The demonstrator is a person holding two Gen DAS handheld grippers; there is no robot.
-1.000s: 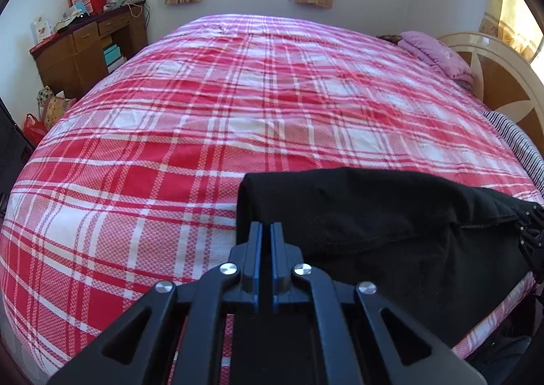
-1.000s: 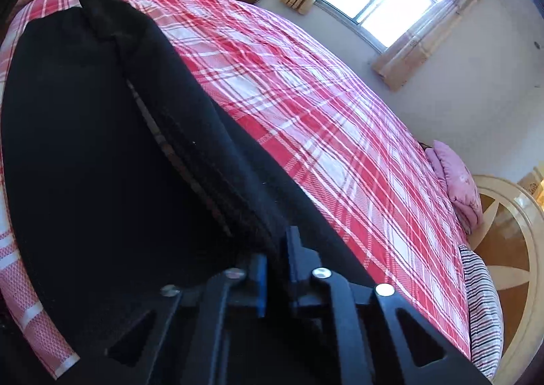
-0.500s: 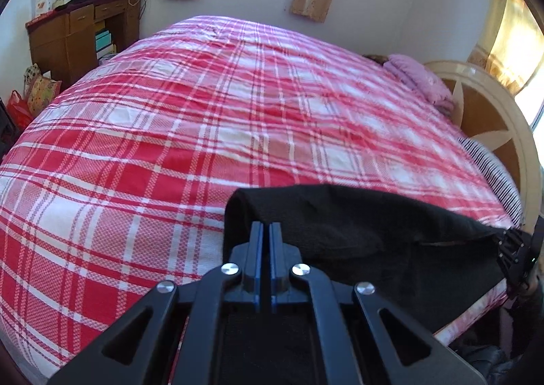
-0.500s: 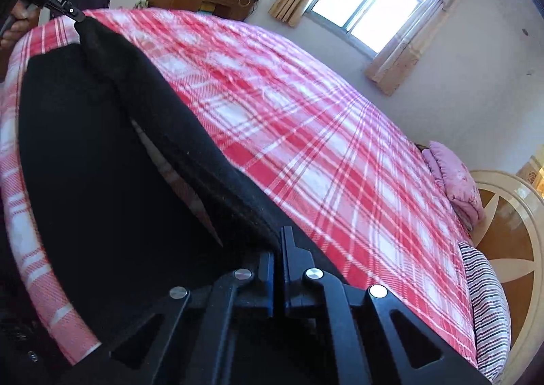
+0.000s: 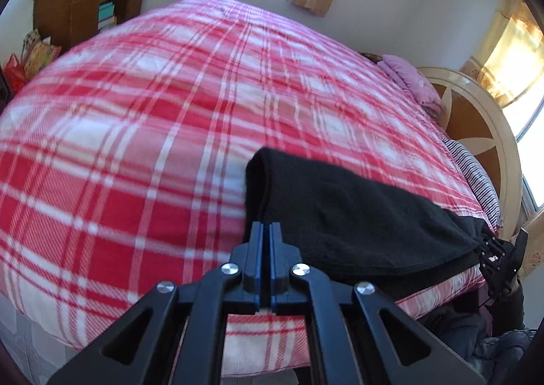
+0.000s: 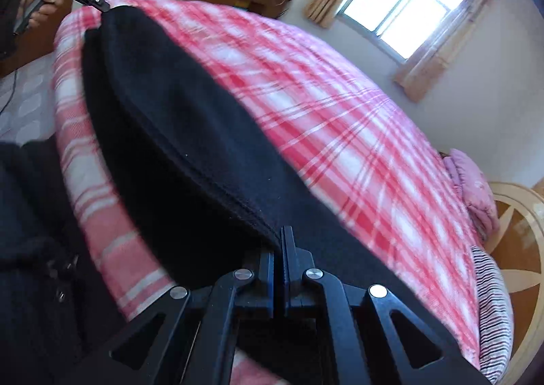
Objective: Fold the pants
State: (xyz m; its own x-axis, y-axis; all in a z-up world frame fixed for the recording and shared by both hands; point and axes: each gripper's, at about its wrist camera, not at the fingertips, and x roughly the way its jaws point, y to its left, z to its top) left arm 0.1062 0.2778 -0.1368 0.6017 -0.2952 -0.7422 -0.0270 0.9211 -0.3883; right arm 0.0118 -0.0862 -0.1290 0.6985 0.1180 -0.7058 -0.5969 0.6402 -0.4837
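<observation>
The black pants (image 5: 357, 215) are folded double and held stretched over the near edge of the red plaid bed (image 5: 170, 113). My left gripper (image 5: 266, 228) is shut on one end of the pants' edge. My right gripper (image 6: 281, 238) is shut on the other end of the pants (image 6: 176, 133). In the right wrist view the left gripper (image 6: 102, 7) shows at the far corner of the cloth, in a hand. In the left wrist view the right gripper (image 5: 484, 249) shows at the right corner.
A pink pillow (image 5: 408, 79) and a round wooden headboard (image 5: 476, 133) are at the right end of the bed. A wooden desk (image 5: 85, 4) with boxes stands by the far left wall. A window with curtains (image 6: 404, 14) is in the back wall.
Both grippers have lifted and pulled the pants back toward the near edge of the bed. The cloth now hangs tauter between them and covers less of the bedspread.
</observation>
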